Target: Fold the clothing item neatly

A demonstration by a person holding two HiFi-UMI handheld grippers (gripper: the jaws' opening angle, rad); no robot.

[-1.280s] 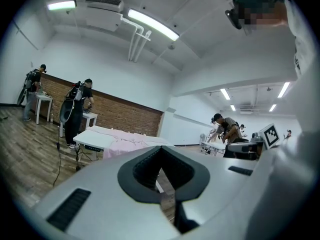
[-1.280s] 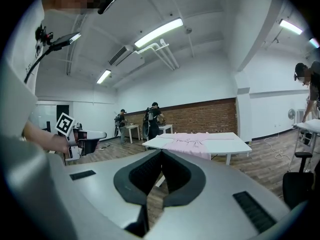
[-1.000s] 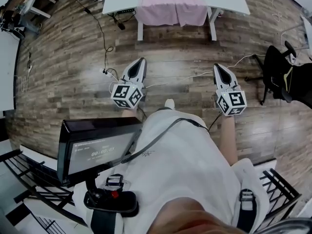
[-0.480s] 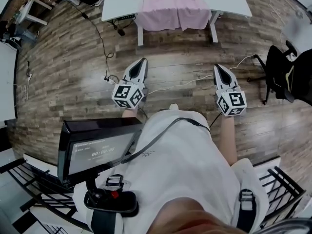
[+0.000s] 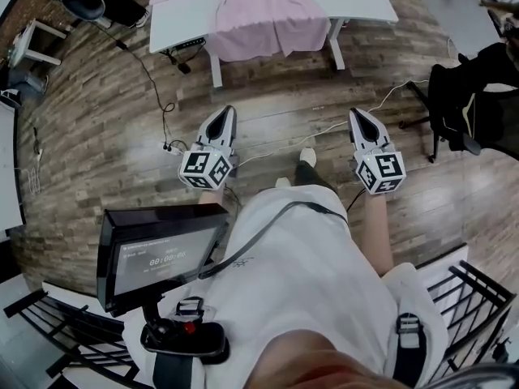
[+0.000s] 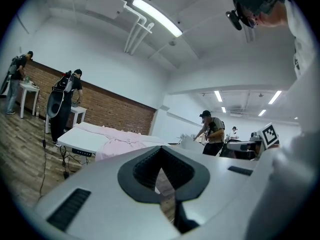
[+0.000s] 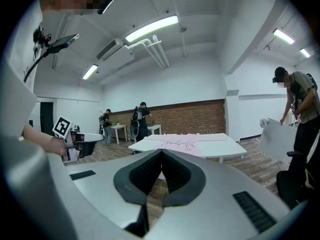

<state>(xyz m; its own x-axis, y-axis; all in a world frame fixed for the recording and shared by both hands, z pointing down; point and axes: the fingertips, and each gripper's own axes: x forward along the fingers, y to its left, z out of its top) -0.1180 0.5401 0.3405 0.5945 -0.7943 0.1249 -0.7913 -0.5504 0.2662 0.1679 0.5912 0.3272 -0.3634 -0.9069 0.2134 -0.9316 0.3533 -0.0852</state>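
Left gripper (image 5: 226,112), right gripper (image 5: 357,114) fingers (image 5: 363,130) together, empty; pink garment (image 5: 261,19) overhangs tabletop (image 5: 180,16), careless pull could drag it off

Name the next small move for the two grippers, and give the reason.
Probably step up to the table: both the left gripper and right gripper are shut and empty over the floor, well short of the pink garment that drapes over its near edge.
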